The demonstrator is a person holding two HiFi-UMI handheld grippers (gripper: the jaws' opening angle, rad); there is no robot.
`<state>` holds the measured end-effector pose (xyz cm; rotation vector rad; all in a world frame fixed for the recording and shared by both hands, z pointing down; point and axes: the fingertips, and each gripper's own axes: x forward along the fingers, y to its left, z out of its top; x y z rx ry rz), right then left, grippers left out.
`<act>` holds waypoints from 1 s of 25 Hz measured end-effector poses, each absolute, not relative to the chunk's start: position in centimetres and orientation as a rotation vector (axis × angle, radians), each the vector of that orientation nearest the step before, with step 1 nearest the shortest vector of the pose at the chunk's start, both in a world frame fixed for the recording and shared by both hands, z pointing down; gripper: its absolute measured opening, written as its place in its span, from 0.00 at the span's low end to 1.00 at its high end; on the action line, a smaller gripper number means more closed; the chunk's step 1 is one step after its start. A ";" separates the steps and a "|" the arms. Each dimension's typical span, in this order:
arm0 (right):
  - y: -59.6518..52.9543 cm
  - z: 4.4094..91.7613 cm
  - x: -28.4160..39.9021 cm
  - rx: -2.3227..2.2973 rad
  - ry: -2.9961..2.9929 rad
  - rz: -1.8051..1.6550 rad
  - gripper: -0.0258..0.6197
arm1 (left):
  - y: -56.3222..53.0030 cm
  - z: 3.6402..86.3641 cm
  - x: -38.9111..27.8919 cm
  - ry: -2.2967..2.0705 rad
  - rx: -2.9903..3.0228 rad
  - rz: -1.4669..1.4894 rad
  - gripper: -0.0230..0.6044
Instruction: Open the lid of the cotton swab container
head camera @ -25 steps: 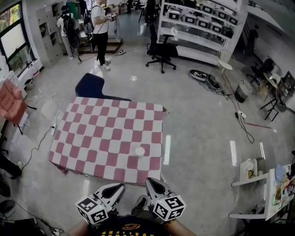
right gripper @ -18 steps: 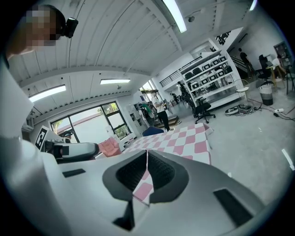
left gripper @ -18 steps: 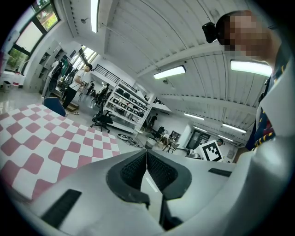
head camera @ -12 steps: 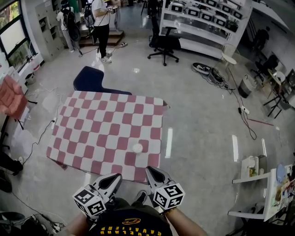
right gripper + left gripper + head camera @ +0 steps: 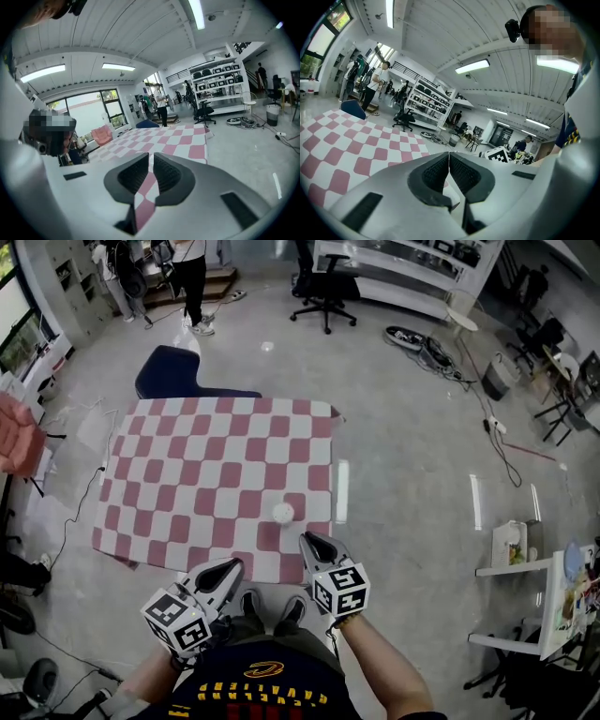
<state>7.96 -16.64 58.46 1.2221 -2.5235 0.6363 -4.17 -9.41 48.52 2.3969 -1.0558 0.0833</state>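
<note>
The cotton swab container (image 5: 283, 512) is a small round white tub standing near the front right of the pink-and-white checked table (image 5: 187, 474). Its lid is on. My left gripper (image 5: 234, 565) is shut and empty, held just before the table's front edge, left of the tub. Also shut and empty, my right gripper (image 5: 306, 538) points at the front edge a little right of the tub. In the left gripper view the jaws (image 5: 449, 153) meet over the checked cloth (image 5: 342, 150). In the right gripper view the jaws (image 5: 151, 155) are closed above the cloth (image 5: 178, 140). Neither gripper view shows the tub.
A dark blue chair (image 5: 173, 376) stands behind the table and a black office chair (image 5: 323, 287) farther back. People (image 5: 192, 277) stand at the far left. Cables (image 5: 441, 357) lie on the floor at right. A pink seat (image 5: 14, 432) is left, a white shelf (image 5: 525, 568) right.
The person has stepped up to the table, so both grippers now reach its front edge. The tub sits closer to the right gripper. Both grippers stayed shut.
</note>
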 end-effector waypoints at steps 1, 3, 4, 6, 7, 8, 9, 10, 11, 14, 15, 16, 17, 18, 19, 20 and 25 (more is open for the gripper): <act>-17.1 59.3 7.7 1.215 -2.503 0.622 0.06 | -9.7 48.6 -4.5 -1.047 2.398 0.095 0.04; -18.1 61.0 7.2 1.194 -2.471 0.625 0.09 | -10.3 48.9 -5.1 -1.033 2.397 0.113 0.04; -18.5 61.9 6.9 1.182 -2.456 0.638 0.13 | -10.5 49.2 -5.3 -1.027 2.395 0.121 0.04; -19.1 63.9 6.2 1.151 -2.421 0.651 0.19 | -10.7 49.6 -5.6 -1.010 2.392 0.137 0.04; -19.3 64.7 5.9 1.134 -2.403 0.641 0.22 | -10.9 49.8 -5.7 -1.001 2.391 0.144 0.04; -19.6 65.6 5.7 1.115 -2.386 0.623 0.26 | -11.0 50.0 -5.7 -0.992 2.389 0.150 0.04; -19.9 66.3 5.5 1.097 -2.370 0.603 0.29 | -11.2 50.1 -5.7 -0.984 2.388 0.154 0.04; -20.3 67.0 5.3 1.081 -2.353 0.581 0.31 | -11.3 50.3 -5.8 -0.979 2.386 0.156 0.04; -20.7 67.7 5.3 1.066 -2.335 0.559 0.33 | -11.5 50.5 -5.8 -0.975 2.385 0.157 0.04; -21.8 69.5 4.9 1.016 -2.300 0.497 0.40 | -11.9 51.0 -6.1 -0.967 2.378 0.160 0.04; -22.0 69.9 4.6 0.991 -2.297 0.475 0.43 | -12.0 51.0 -6.0 -0.963 2.376 0.162 0.05; -22.0 70.3 4.4 0.962 -2.293 0.455 0.44 | -12.0 51.1 -6.0 -0.958 2.374 0.164 0.05; -22.0 70.7 4.1 0.933 -2.287 0.441 0.44 | -12.0 51.2 -6.0 -0.954 2.372 0.166 0.05; -22.0 71.0 3.8 0.909 -2.283 0.429 0.44 | -12.0 51.3 -6.1 -0.952 2.370 0.168 0.05; -22.1 71.3 3.5 0.893 -2.283 0.418 0.44 | -12.0 51.3 -6.1 -0.952 2.366 0.170 0.05; -22.2 71.5 3.3 0.884 -2.281 0.408 0.44 | -12.0 51.4 -6.2 -0.953 2.360 0.170 0.05; -22.7 72.2 2.9 0.839 -2.268 0.331 0.44 | -11.9 51.5 -6.5 -0.963 2.344 0.179 0.05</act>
